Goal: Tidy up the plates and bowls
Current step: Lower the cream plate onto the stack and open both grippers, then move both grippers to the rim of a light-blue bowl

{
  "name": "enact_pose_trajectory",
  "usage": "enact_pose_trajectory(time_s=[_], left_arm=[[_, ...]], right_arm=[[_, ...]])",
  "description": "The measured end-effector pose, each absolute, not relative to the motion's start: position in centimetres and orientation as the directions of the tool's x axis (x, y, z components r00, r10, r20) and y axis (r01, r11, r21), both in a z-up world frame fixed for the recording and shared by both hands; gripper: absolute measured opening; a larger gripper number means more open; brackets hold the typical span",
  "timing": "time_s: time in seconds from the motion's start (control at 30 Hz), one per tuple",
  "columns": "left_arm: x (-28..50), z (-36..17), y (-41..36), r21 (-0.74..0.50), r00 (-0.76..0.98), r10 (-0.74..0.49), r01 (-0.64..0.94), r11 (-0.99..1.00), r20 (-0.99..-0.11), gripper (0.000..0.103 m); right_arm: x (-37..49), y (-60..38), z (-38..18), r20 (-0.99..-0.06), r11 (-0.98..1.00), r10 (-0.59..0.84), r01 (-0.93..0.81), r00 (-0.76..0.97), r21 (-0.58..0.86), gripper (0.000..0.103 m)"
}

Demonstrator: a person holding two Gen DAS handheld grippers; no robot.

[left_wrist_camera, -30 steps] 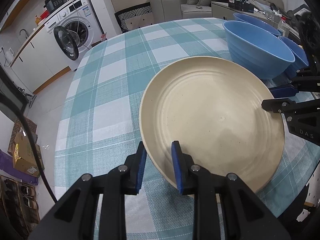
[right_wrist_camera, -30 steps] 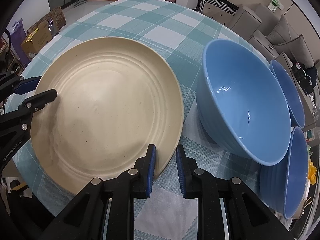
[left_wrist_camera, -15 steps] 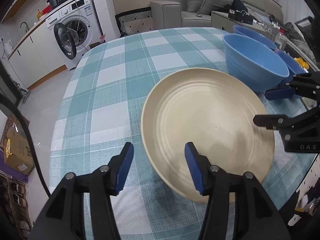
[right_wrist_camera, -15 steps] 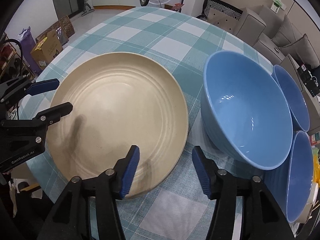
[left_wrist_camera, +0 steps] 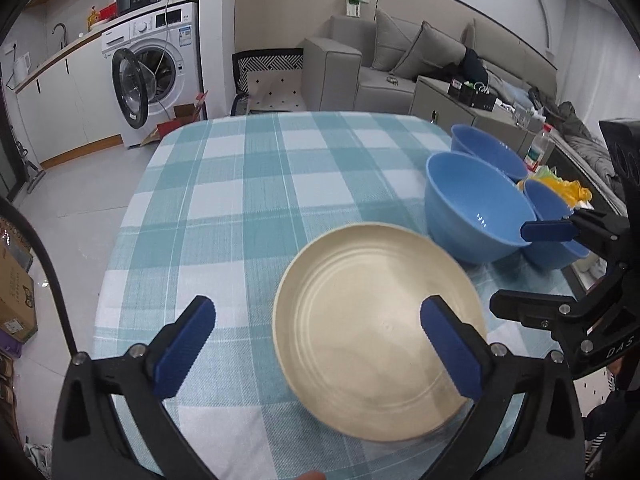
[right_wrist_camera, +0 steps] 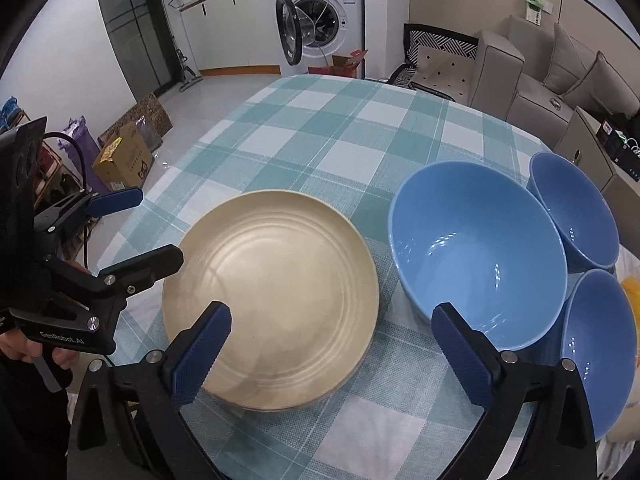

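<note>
Left gripper (left_wrist_camera: 316,344) and right gripper (right_wrist_camera: 332,346) both gape wide, holding nothing.

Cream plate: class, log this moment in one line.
left gripper: open | right gripper: open | cream plate: on checked tablecloth, unheld

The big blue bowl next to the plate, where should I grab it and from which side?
Grip the big blue bowl by its rim, one finger inside and one outside the wall, on the near edge facing the right gripper. It stands upright and open; the smaller bowls crowd its far side.
</note>
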State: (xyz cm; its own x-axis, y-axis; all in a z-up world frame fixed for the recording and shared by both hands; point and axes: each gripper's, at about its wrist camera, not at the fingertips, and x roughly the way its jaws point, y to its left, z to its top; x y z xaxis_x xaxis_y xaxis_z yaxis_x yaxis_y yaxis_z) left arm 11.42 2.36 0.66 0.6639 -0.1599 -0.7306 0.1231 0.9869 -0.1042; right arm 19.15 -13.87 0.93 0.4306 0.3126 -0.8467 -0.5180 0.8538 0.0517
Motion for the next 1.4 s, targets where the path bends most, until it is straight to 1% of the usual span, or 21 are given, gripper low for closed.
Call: enact_pose_trajectory(time_s=[0.43,0.77,1.13,1.4], left_arm=[[14.0,5.9,-1.8,-0.076,0.734,-0.186,0.181,0.981,-0.654,0.103],[17.1,8.3,-5.5,-0.075,0.745,-0.231,0.237,0.969,-0.626,0.103],[21.4,9.7,-9.2,-0.119,0.721,-0.293,0.282,0.952,-0.629,0.103],[24.8,9.2,-11.7,-0.12,0.692,-0.302,0.299,0.947,-0.656,0.103]], right_arm=[[20.1,-19.9,6.7,-0.771,0.898,0.32,-0.437,0.55,0.061,0.102],[21.2,-27.3,10.4,-0.736,0.953,0.238,-0.299,0.634,0.05,0.102],[22.9,-33.9,11.8,-0.733,0.985,0.15,-0.167,0.663,0.05,0.102],[25.4,-37.1,11.6,-0.744,0.991,0.131,-0.106,0.656,0.08,0.102]])
